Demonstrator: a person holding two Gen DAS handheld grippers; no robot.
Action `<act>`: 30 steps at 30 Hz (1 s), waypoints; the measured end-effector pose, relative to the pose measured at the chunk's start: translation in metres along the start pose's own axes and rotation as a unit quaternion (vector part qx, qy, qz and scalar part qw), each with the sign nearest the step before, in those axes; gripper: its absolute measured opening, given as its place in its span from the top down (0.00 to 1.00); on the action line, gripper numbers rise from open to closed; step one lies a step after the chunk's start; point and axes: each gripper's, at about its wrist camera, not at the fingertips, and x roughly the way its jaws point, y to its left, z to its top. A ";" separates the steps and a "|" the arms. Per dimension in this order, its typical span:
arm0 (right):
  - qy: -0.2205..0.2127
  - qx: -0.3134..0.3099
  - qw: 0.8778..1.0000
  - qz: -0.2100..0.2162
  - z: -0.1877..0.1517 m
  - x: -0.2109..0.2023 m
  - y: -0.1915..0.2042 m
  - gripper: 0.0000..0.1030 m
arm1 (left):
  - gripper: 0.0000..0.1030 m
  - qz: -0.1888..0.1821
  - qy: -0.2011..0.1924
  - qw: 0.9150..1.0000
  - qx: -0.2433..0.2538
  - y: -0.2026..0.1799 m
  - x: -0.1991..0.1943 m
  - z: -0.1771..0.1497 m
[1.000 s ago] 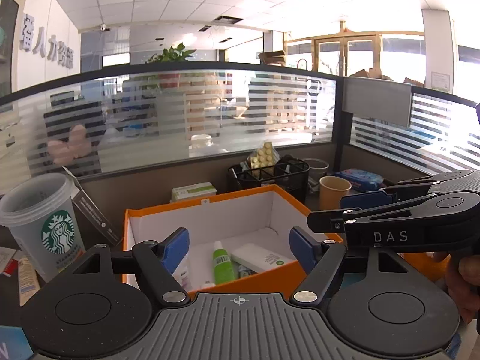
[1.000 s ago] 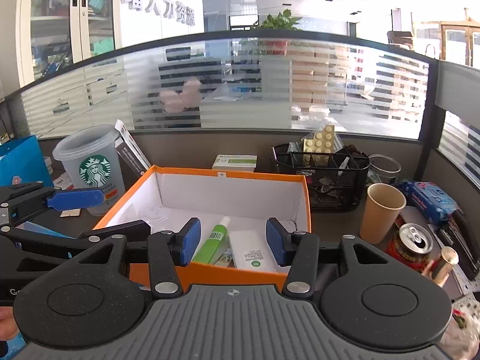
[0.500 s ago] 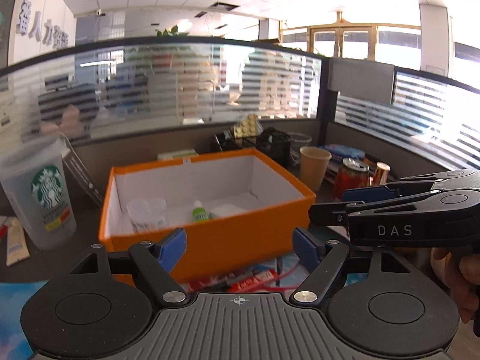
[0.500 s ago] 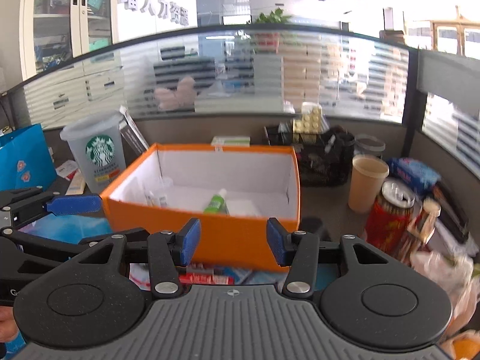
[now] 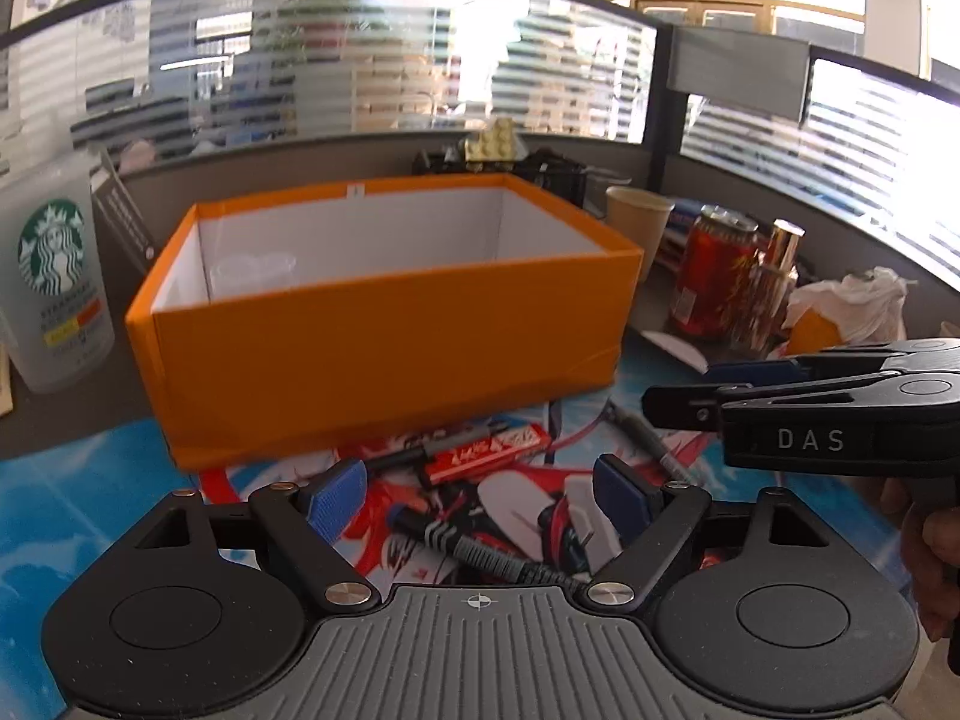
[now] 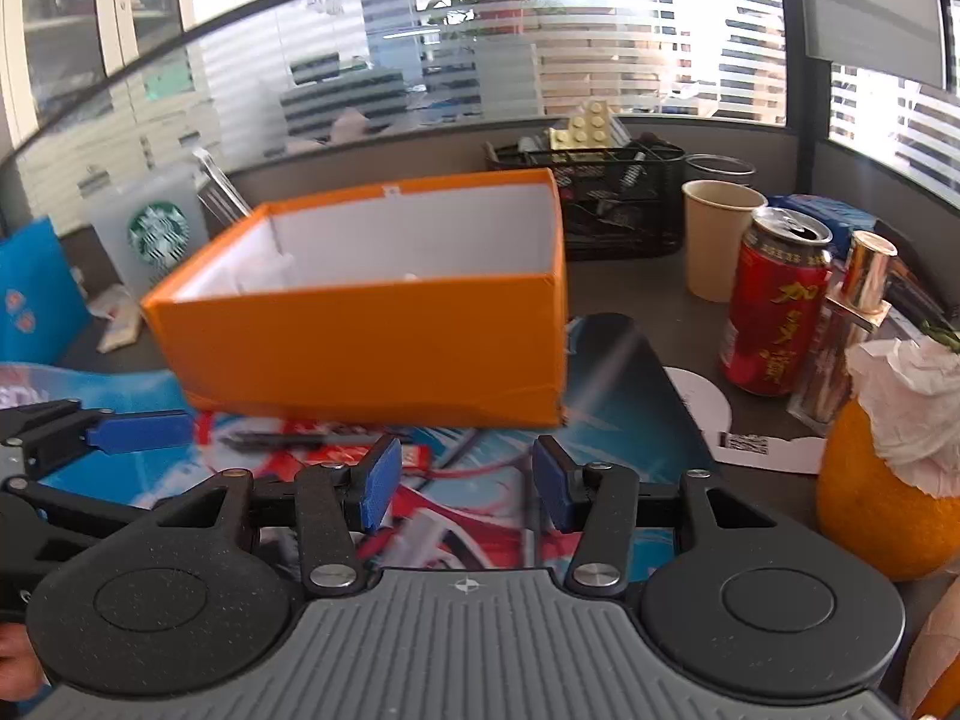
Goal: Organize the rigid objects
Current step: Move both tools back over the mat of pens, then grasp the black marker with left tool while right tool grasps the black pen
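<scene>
Both grippers are sitting lower and farther back from the orange box point(image 5: 384, 324) than a second ago: then the cameras were looking down into it at a green bottle and a white carton, and now only its near wall and the upper white inside walls are showing. The left gripper point(image 5: 480, 495) is hanging wide open and empty over the printed mat point(image 5: 60, 498) in front of the box; the right gripper point(image 6: 462, 483) is likewise spread open, holding nothing.

The left view is showing a black pen point(image 5: 480, 552) lying between the left gripper's fingers, a red packet point(image 5: 486, 453) with a second pen point(image 5: 438, 450) just before the box's near wall, and the right gripper point(image 5: 708, 390) off to the right of the box. The right view alone is showing an orange fruit point(image 6: 870, 510) capped with crumpled tissue, and a blue bag point(image 6: 36, 294) left of the box.

Right of the box a paper cup point(image 6: 720, 234), a red can point(image 6: 774, 306) and a gold-capped bottle point(image 6: 852, 324) are crowding together on the table point(image 6: 630, 282); a Starbucks cup point(image 5: 54, 276) is standing to the left of it. A strip of mat before the box's near wall is lying open.
</scene>
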 end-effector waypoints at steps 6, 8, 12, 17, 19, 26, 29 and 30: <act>-0.021 -0.083 0.995 -0.059 -0.020 0.006 0.010 0.55 | 0.08 0.031 0.007 0.999 -0.016 0.001 0.007 -0.014; -0.029 -0.113 0.991 -0.062 -0.028 0.006 0.013 0.55 | 0.07 0.041 0.013 0.999 -0.014 -0.002 0.009 -0.018; -0.027 -0.131 0.990 -0.054 -0.038 0.007 0.010 0.47 | 0.06 0.056 0.023 0.998 -0.010 -0.011 0.014 -0.022; -0.031 -0.108 0.990 -0.085 -0.044 0.009 -0.003 0.11 | 0.03 0.062 0.042 0.997 -0.032 -0.012 0.021 -0.027; -0.021 -0.087 0.992 -0.090 -0.045 0.011 -0.009 0.04 | 0.03 0.065 0.044 0.996 -0.032 -0.014 0.022 -0.030; 0.015 -0.007 0.998 -0.068 -0.053 0.023 -0.028 0.00 | 0.03 0.085 0.038 0.995 -0.035 -0.015 0.023 -0.030; -0.001 -0.005 0.999 -0.054 -0.059 0.020 -0.030 0.00 | 0.03 0.098 0.043 0.992 -0.071 -0.005 0.026 -0.026; -0.005 -0.013 0.999 -0.047 -0.060 0.018 -0.030 0.00 | 0.03 0.101 0.051 0.990 -0.079 -0.002 0.029 -0.024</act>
